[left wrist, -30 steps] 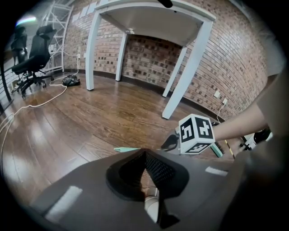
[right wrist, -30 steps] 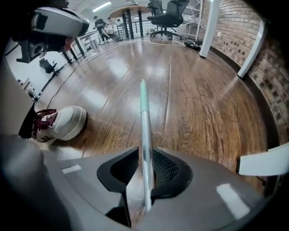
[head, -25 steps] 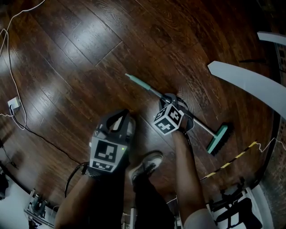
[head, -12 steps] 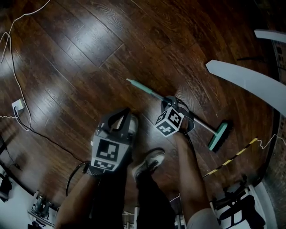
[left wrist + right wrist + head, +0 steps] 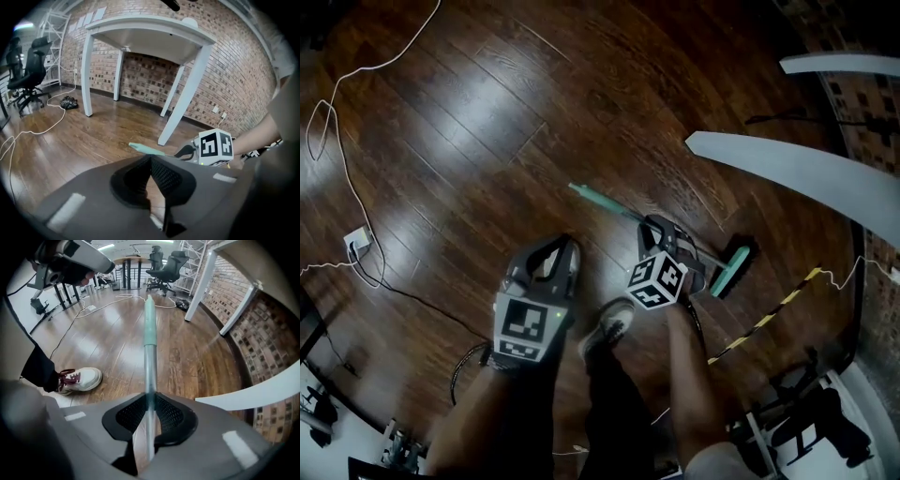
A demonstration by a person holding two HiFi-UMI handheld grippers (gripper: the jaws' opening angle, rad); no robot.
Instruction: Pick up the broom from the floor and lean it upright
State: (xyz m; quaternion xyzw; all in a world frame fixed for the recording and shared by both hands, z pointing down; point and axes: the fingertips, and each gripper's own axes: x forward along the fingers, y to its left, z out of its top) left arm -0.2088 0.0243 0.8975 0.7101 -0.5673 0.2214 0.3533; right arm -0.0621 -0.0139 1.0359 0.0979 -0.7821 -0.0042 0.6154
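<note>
The broom has a teal grip (image 5: 595, 199), a thin metal shaft and a teal brush head (image 5: 731, 267) that lies by the table. My right gripper (image 5: 661, 232) is shut on the shaft, which is raised off the wooden floor at the grip end. In the right gripper view the shaft (image 5: 149, 329) runs straight out between the pads of the right gripper (image 5: 149, 401). My left gripper (image 5: 551, 255) hangs to the left of the broom, shut with nothing in it. In the left gripper view its tips (image 5: 151, 158) meet, and the teal grip (image 5: 146, 149) shows just beyond.
A white table (image 5: 787, 169) stands at the right, its legs (image 5: 185, 93) before a brick wall. The person's shoe (image 5: 609, 323) is between the grippers. A white cable (image 5: 337, 141) and a yellow-black striped line (image 5: 769, 319) lie on the floor. Office chairs (image 5: 28, 70) stand far left.
Both grippers have risen. The right one has lifted the broom's shaft, and the brush head has slid closer to the table.
</note>
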